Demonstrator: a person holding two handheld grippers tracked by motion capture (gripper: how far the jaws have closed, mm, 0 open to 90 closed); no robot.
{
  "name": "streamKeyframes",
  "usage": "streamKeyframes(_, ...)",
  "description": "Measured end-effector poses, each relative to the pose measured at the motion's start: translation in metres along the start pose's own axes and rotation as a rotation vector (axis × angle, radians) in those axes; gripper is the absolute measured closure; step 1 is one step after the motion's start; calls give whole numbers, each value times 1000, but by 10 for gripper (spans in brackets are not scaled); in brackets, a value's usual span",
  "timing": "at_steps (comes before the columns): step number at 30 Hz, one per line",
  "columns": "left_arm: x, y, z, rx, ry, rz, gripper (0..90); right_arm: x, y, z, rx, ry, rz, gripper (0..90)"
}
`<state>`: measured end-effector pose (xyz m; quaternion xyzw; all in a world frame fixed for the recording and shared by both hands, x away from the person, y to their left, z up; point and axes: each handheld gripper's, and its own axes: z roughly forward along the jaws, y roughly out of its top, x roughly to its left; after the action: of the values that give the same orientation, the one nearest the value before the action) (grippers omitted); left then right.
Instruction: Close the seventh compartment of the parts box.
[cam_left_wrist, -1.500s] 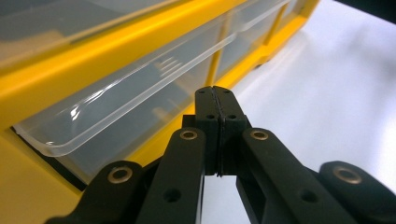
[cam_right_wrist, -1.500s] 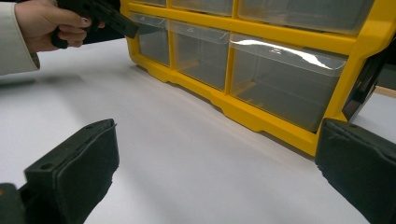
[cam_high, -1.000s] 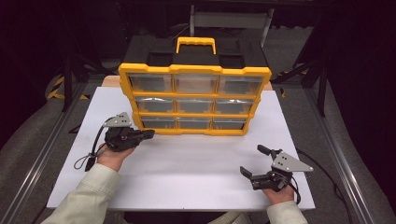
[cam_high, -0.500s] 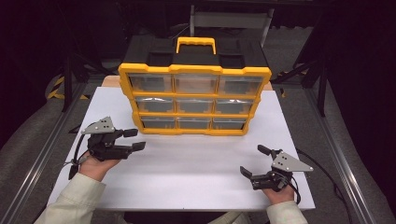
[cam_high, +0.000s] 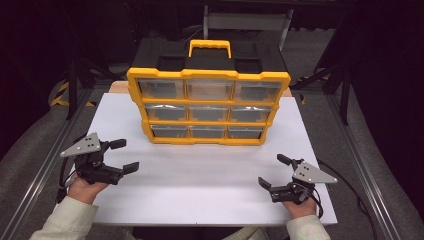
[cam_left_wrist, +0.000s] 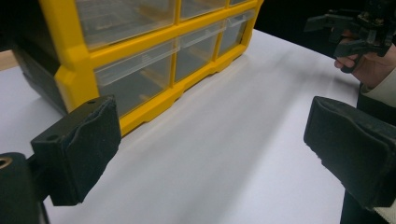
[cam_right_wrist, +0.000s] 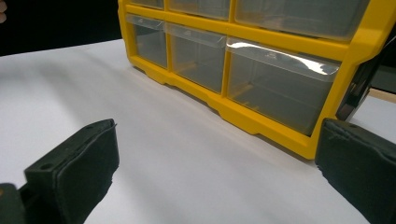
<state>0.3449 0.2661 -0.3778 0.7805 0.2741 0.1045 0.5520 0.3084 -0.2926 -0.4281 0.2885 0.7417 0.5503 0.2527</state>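
Yellow organizer (cam_high: 208, 106) sits upright at the far middle of the white table (cam_high: 200, 195), clear drawers (cam_high: 208, 113) facing the person, nothing in the way. Dark frame stuff behind it is hard to make out, and so is whatever's inside the drawers. Left gripper (cam_high: 121, 156) and right gripper (cam_high: 270, 171) are both spread wide, holding nothing, well short of it on either side.

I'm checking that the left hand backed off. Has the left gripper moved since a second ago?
Yes. The left gripper has drawn back toward the person and outward, away from the yellow drawer organizer, and now sits near the table's left edge.
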Motion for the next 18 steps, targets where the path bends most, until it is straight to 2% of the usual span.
streamKeyframes(7, 2, -17, -17, -64, 23, -10, 32, 0, 0, 0, 4, -3, -3, 3)
streamKeyframes(11, 2, -31, -29, -112, 57, -15, 23, -1, 0, 1, 2, 1, 3, 3)
streamKeyframes(18, 4, -47, -37, -147, 105, -12, 20, -1, 0, 1, 4, 6, 0, 3)
